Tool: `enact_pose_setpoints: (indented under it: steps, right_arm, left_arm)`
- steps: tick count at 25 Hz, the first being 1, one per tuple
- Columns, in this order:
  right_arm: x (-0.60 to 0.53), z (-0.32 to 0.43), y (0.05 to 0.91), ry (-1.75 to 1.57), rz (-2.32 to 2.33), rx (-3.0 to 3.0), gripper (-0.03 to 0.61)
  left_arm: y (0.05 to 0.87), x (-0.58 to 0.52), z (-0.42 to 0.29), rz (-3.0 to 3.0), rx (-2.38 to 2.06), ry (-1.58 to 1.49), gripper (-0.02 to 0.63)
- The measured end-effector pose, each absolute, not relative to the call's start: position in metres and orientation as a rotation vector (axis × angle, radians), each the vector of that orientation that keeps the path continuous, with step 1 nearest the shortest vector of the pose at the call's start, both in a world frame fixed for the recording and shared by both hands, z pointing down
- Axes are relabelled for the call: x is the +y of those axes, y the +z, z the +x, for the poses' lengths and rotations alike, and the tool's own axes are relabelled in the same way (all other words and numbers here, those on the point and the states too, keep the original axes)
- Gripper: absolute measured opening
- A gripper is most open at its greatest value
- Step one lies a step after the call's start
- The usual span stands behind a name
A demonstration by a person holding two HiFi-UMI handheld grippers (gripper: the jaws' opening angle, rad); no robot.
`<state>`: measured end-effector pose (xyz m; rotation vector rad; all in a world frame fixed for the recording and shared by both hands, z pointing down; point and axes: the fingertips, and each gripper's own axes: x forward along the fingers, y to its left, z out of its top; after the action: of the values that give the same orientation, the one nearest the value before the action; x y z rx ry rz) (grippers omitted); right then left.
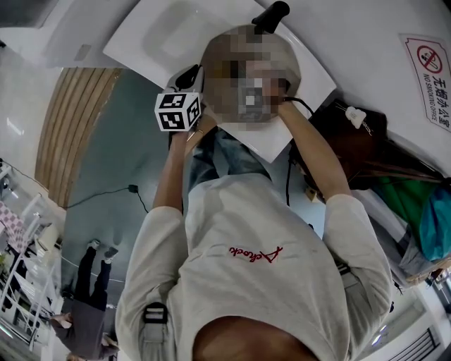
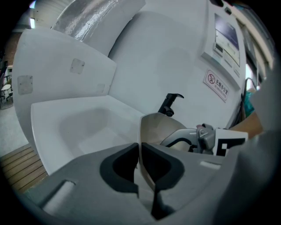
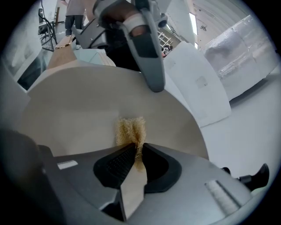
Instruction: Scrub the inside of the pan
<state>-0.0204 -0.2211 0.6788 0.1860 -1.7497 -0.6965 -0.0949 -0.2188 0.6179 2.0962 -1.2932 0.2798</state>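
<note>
Firmly, left gripper (image 2: 139, 151) clamps the pan (image 2: 158, 127) rim; right gripper (image 3: 139, 148) pinches a scrubber (image 3: 130, 129) (straw-coloured) against its inside.

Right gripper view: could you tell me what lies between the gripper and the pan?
That view shows a tan fibrous scrubber, clamped in the right gripper, touching the pan.

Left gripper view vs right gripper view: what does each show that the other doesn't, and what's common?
Only the left gripper view: the sink basin and a no-smoking sign. Only the right gripper view: the yellow scrub pad held in the right gripper, against the inside of the pan, and a person standing far off. Both: the pan, the left gripper shut on its rim, and part of the right gripper.
</note>
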Motion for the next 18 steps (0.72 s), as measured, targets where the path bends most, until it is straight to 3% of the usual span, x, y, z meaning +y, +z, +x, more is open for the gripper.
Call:
enact_pose_setpoints:
  steps: [18]
  right_arm:
    - [-0.146,-0.003,0.693,-0.602,0.057,-1.748,0.064]
  left_arm:
    - [0.613,-0.217,-0.093,2.105,-1.296,0.266,0.025]
